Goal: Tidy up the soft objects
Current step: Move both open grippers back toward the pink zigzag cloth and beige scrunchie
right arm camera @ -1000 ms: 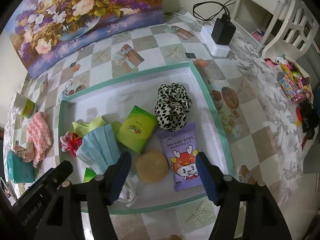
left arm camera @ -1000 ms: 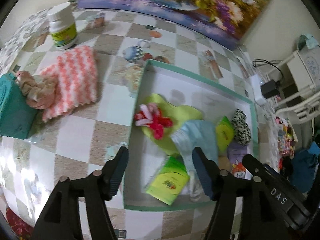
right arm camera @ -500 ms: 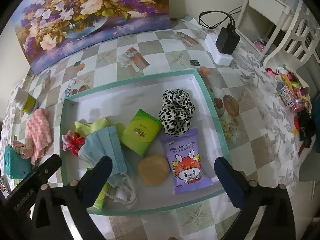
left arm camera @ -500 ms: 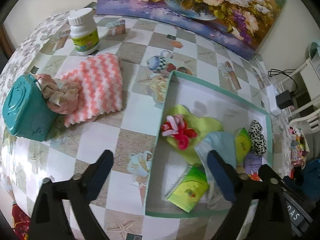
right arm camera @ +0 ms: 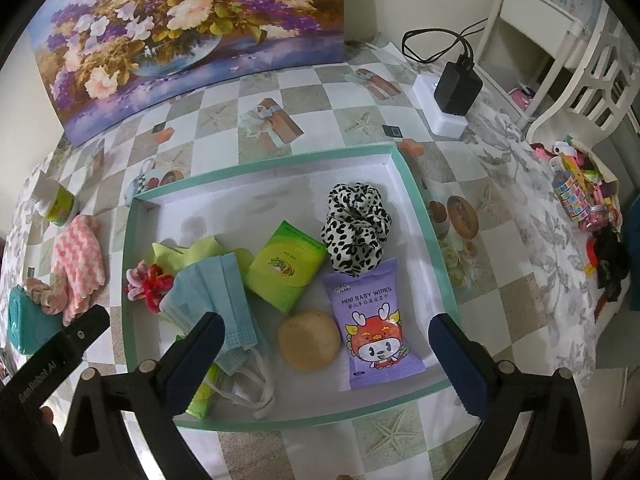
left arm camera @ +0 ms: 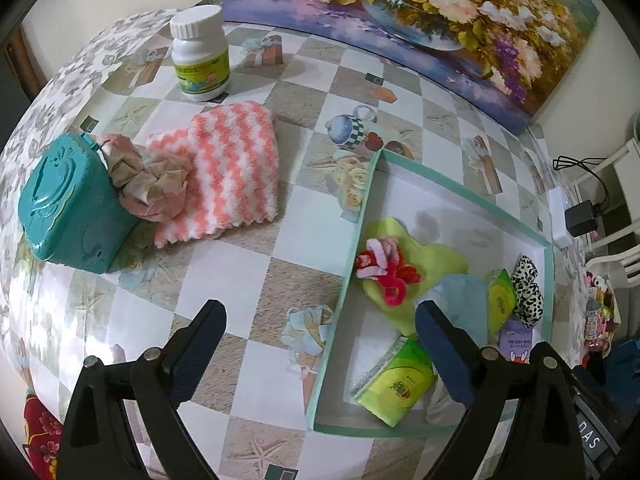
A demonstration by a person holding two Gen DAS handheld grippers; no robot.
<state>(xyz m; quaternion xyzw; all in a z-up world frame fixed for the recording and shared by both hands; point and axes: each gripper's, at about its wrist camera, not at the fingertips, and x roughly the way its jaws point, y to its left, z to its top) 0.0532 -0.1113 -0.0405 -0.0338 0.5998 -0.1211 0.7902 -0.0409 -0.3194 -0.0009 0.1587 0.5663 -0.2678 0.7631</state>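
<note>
A teal-rimmed white tray (right arm camera: 260, 162) holds a leopard scrunchie (right arm camera: 356, 232), a purple wipes pack (right arm camera: 372, 320), a tan round puff (right arm camera: 308, 340), a green tissue pack (right arm camera: 284, 268), a blue face mask (right arm camera: 216, 300) and a red-pink hair tie (right arm camera: 146, 284). My right gripper (right arm camera: 326, 328) hangs open over the tray's near side, holding nothing. My left gripper (left arm camera: 320, 320) is open and empty, straddling the tray's left rim (left arm camera: 372, 200). On the table to the left lie a pink-white striped cloth (left arm camera: 228, 172) and a beige scrunchie (left arm camera: 148, 184).
A teal plastic box (left arm camera: 68, 208) stands against the beige scrunchie. A white bottle (left arm camera: 200, 56) is behind the cloth. A flower painting (right arm camera: 180, 36) leans at the back. A charger and white power strip (right arm camera: 452, 96) sit at the back right, with a white chair beyond.
Both grippers' jaws have spread much wider. The left gripper has shifted left, from over the tray's contents to its left rim. The right gripper stayed in place.
</note>
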